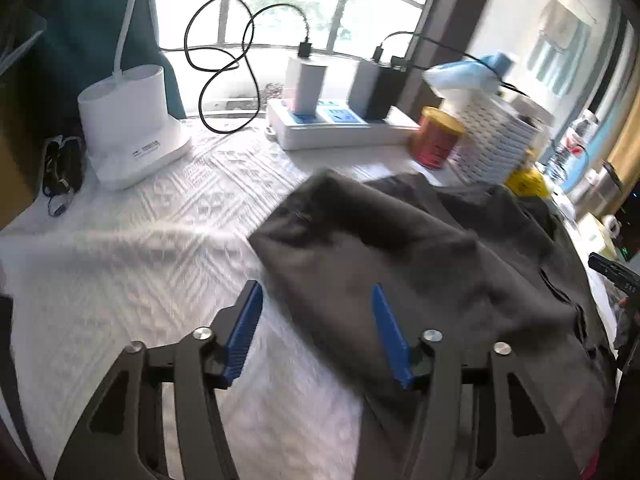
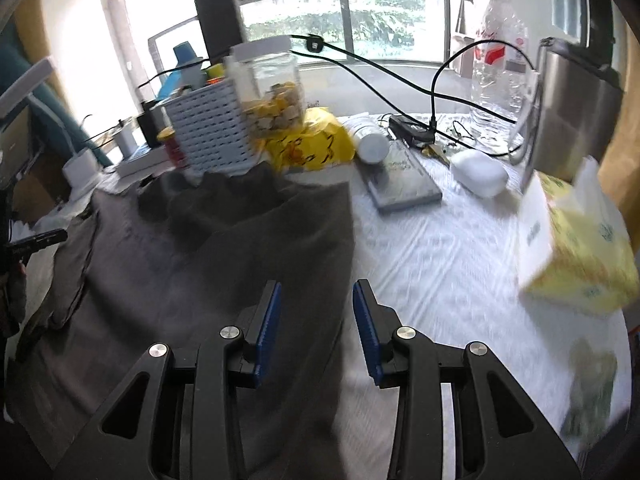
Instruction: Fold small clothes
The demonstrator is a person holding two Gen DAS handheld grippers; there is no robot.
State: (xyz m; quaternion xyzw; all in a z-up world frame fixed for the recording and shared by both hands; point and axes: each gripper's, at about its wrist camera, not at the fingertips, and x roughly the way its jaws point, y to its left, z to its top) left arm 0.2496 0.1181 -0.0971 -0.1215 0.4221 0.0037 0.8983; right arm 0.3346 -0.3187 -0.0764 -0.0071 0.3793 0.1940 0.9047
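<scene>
Your left tool (image 1: 316, 332) is released, with nothing between its blue pads (image 1: 245, 334). It hovers over the near left edge of the grey garment (image 1: 400, 248), one pad above the white cloth (image 1: 160, 216) that covers the worktop, the other above the fabric. Your right tool (image 2: 316, 332) is also parted and holds nothing; it hangs above the garment's right edge, where the grey meets the white.

The garment lies spread in the middle of the worktop, roughly flat but with soft ridges and a bunched far edge that comes close to the white basket (image 2: 210, 128) and the yellow bag (image 2: 316, 140).

I judge it to be light and limp. It will sag and drape when you lift it, and it will not keep a shape by itself. It may also drag the thin white cloth under it, so pinch only the grey layer. Take hold at the edges or corners, one tool on each side, so the fabric stays stretched between them. The red can (image 1: 438, 138) and the basket stand just behind, so a wide sweep could knock them.
</scene>
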